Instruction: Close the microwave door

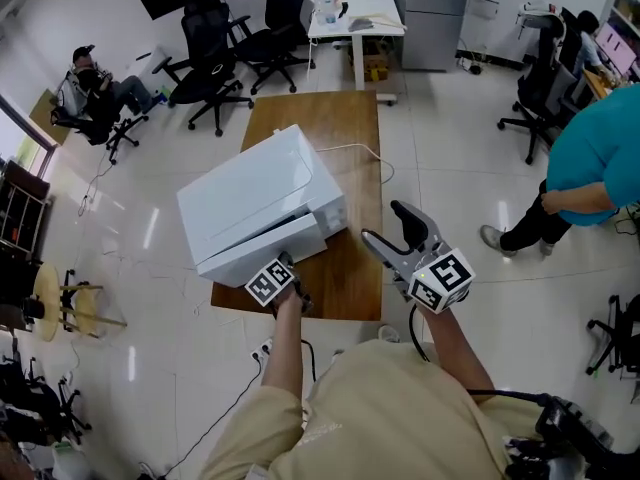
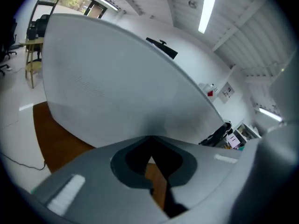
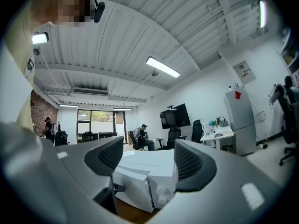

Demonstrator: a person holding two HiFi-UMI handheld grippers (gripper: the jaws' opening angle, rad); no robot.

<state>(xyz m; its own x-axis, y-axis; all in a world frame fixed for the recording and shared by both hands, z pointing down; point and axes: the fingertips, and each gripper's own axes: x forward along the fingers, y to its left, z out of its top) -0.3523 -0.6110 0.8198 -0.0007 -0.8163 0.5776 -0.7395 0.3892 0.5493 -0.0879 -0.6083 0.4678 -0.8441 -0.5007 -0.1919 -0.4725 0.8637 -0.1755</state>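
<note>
Standing on the near end of a brown wooden table [image 1: 335, 118], the white microwave [image 1: 255, 193] is turned at an angle, its front toward the person with the tongs. The microwave door [image 1: 262, 246] looks not quite home: a thin dark gap runs along its upper edge near the control side. A white cord [image 1: 355, 150] trails from the back across bare wood.

The left gripper [image 1: 290, 264] is at the door's lower front, and in the left gripper view its jaws are clenched tip to tip with nothing between them – the pale door fills almost everything ahead. The right gripper [image 1: 385, 226] is held off the table's right edge, well apart from the microwave; its jaws stand apart and empty.

Around it all is a glossy white floor [image 1: 450, 158]. Black office chairs [image 1: 215, 73] stand beyond the table's far end beside a white desk [image 1: 355, 16]. One person sits by the window at the left [image 1: 100, 86], and another in a teal top [image 1: 600, 153] stands at the right. Long ceiling lights [image 3: 162, 66] glow on the ribbed white ceiling.
</note>
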